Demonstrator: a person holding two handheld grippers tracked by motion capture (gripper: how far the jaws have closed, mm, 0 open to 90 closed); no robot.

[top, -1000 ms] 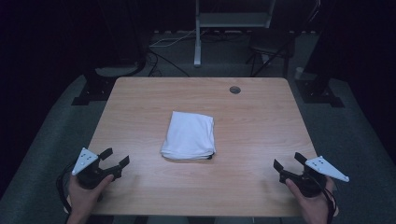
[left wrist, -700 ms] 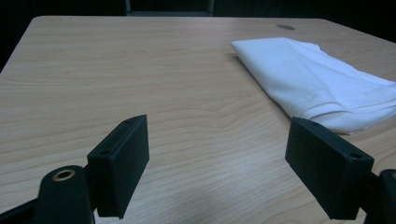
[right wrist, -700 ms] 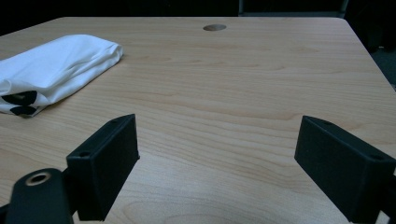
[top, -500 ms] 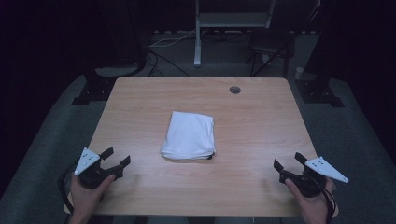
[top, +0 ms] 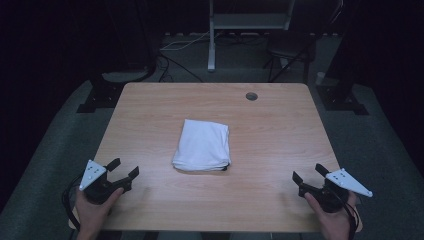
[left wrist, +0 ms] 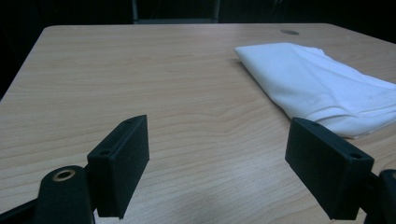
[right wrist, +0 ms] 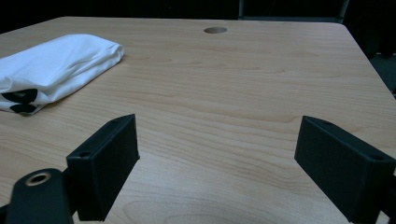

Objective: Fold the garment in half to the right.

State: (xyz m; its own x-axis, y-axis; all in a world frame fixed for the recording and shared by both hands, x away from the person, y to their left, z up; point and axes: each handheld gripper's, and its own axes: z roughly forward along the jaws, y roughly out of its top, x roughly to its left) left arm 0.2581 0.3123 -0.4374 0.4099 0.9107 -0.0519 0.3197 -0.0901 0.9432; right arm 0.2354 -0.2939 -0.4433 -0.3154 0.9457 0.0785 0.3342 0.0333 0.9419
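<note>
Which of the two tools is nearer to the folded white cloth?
The left tool, at the table's near-left corner, is nearer to the cloth. The right tool stands farther from it.

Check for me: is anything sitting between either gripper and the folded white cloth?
Nothing visible. Only bare wooden table lies between the open left gripper, the open right gripper and the folded white cloth.

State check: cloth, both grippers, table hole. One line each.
white cloth: folded, lying flat mid-table, touched by neither gripper
left gripper: jaws open, holding nothing, at the table's near left corner
right gripper: jaws open, holding nothing, at the near right corner
cable hole: at the table's far edge, nothing through it
</note>
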